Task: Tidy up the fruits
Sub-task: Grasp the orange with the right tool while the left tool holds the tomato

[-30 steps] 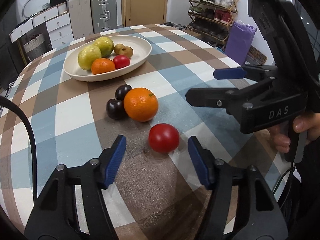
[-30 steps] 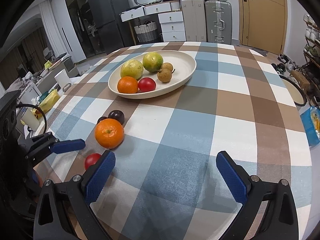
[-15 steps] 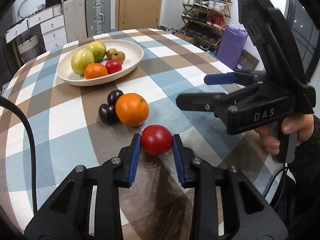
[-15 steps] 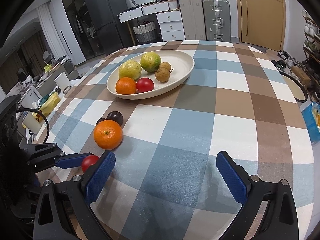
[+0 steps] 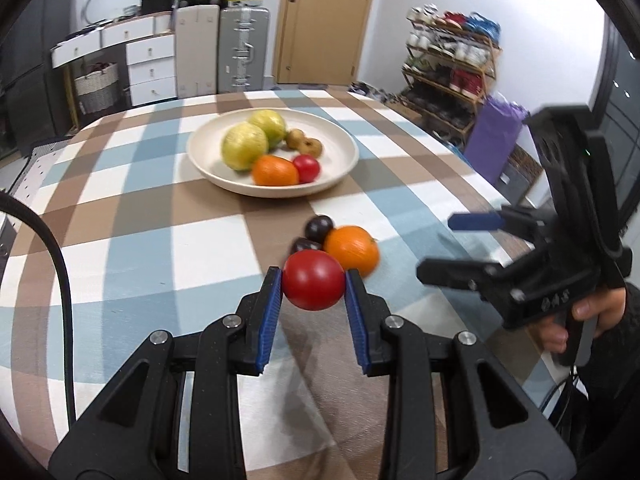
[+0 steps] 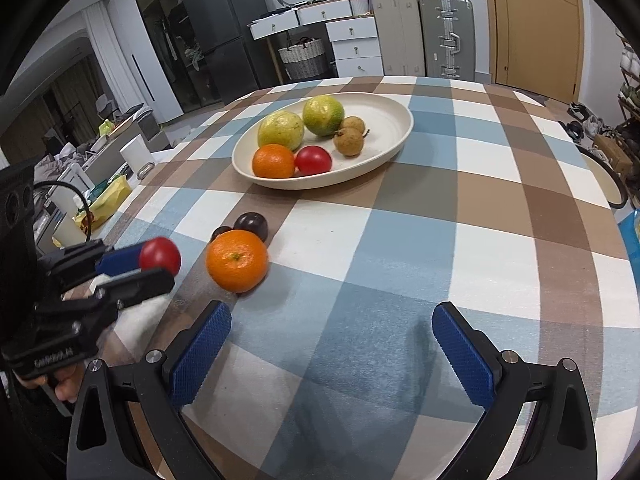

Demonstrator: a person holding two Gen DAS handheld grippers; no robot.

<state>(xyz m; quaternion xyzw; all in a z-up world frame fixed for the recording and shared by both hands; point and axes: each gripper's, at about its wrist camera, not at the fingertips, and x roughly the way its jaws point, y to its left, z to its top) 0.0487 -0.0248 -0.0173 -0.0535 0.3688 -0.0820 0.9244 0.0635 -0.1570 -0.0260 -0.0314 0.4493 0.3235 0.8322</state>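
Note:
My left gripper [image 5: 314, 280] is shut on a red tomato [image 5: 314, 285], lifted a little above the checked tablecloth; the right wrist view shows the same tomato [image 6: 161, 255] in that gripper [image 6: 140, 268]. Just beyond it lie an orange [image 5: 352, 249] and two dark plums [image 5: 319, 227]. Farther back stands a cream oval plate [image 5: 340, 176] holding two green fruits, an orange, a red tomato and two small brown fruits. My right gripper [image 6: 330, 354] hangs open over bare cloth, to the right of the loose orange [image 6: 237, 260].
The round table [image 6: 480, 240] drops off on every side. Beyond it are suitcases, white drawers and a door at the back, and a shoe rack [image 5: 452, 76] at the right. A person's hand [image 5: 588, 312] holds the right gripper.
My left gripper closed its jaws around the red tomato, then lifted it off the cloth and carried it toward the orange and the plate. The right gripper stayed put.

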